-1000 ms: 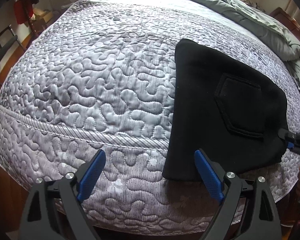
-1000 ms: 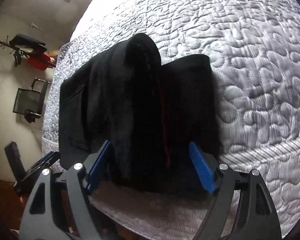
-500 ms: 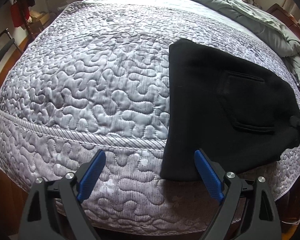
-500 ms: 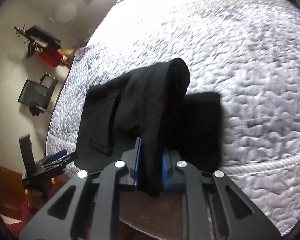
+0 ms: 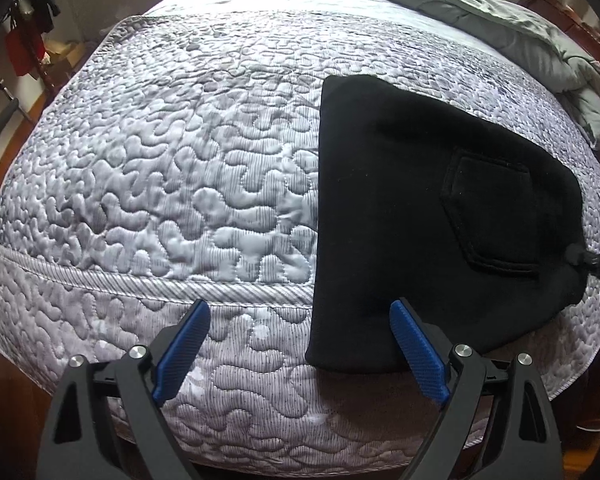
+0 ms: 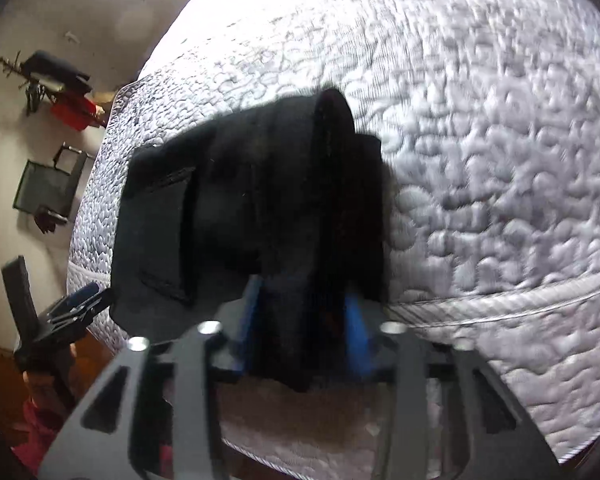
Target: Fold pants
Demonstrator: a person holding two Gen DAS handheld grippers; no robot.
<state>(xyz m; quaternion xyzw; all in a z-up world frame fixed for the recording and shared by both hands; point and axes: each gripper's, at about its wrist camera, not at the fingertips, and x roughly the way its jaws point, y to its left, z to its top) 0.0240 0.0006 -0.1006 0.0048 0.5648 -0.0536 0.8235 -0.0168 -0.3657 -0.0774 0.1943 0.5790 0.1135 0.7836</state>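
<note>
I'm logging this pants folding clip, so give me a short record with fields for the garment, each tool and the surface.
garment: black pants, partly folded, back pocket facing up
surface: grey quilted bedspread, pants near its front edge
left tool: open, holding nothing, one finger over the pants' near edge
right tool: shut on a raised bunch of the pants; view is blurred
background: green duvet heaped at the far side

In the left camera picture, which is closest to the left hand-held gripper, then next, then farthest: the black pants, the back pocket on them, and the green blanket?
1. Black pants: nearest; their near edge lies by the right finger of the open left hand-held gripper.
2. Back pocket: farther, on the pants' right side.
3. Green blanket: farthest, across the bed's far right.
</note>
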